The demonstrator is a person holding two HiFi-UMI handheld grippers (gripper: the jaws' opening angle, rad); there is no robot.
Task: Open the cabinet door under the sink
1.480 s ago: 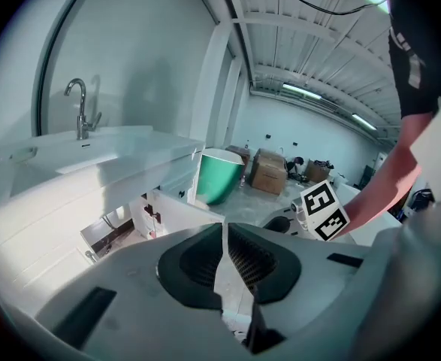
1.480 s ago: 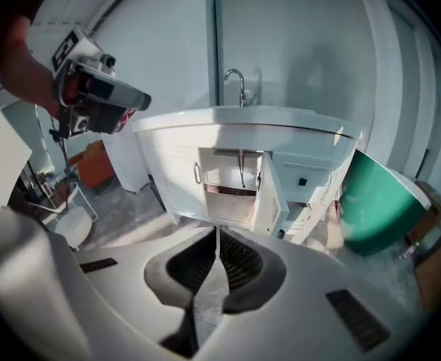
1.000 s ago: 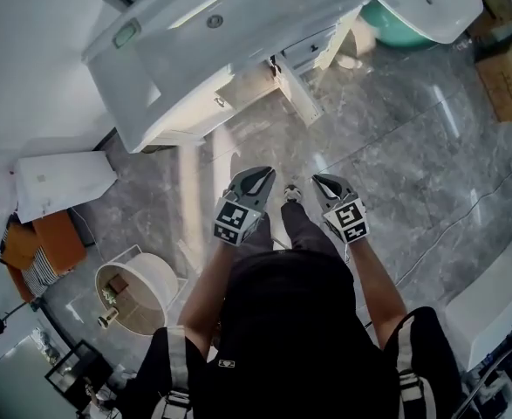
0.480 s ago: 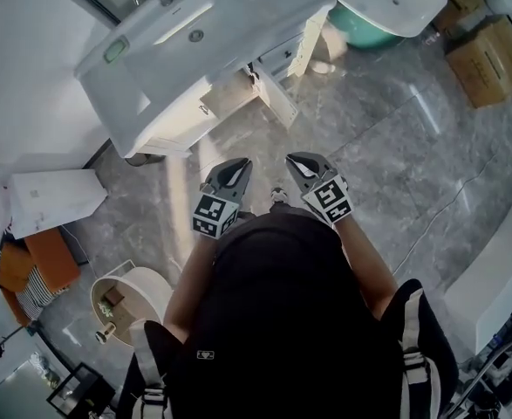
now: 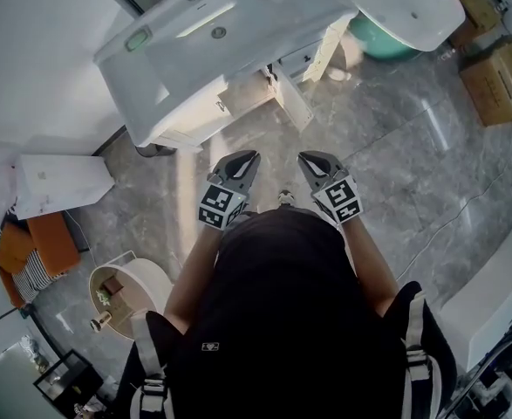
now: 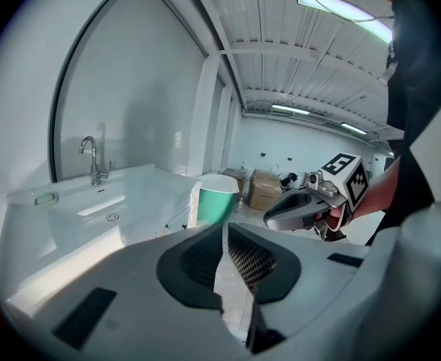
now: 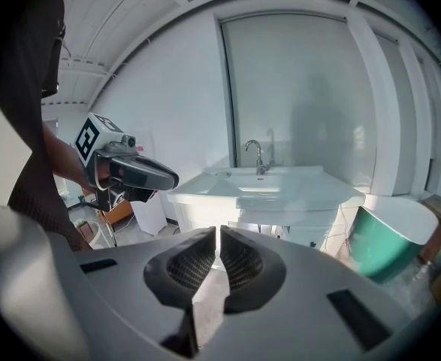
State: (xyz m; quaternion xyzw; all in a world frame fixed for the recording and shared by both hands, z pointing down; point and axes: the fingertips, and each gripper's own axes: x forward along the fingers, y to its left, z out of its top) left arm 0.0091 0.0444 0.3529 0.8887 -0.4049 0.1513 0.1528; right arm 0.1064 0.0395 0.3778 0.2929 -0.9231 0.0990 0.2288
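Observation:
The white sink (image 5: 212,33) stands at the top of the head view, with the cabinet (image 5: 238,94) beneath it. One cabinet door (image 5: 292,99) stands swung out toward the floor. My left gripper (image 5: 242,160) and right gripper (image 5: 312,160) hover side by side over the grey floor, well short of the cabinet, both shut on nothing. The left gripper view shows its own jaws (image 6: 224,228) close together, the sink (image 6: 107,201) to the left and the right gripper (image 6: 280,218) beside it. In the right gripper view, the sink (image 7: 265,186) lies straight ahead of the shut jaws (image 7: 217,232).
A green tub with a white rim (image 5: 386,33) sits right of the cabinet, with cardboard boxes (image 5: 500,77) beyond it. A white box (image 5: 59,182), orange items (image 5: 29,247) and a round white bin (image 5: 138,291) are at the left. A cable (image 5: 447,225) crosses the floor at the right.
Both grippers have risen in the head view since a second ago and now sit closer to the cabinet. They stay shut. The cabinet door has not moved.

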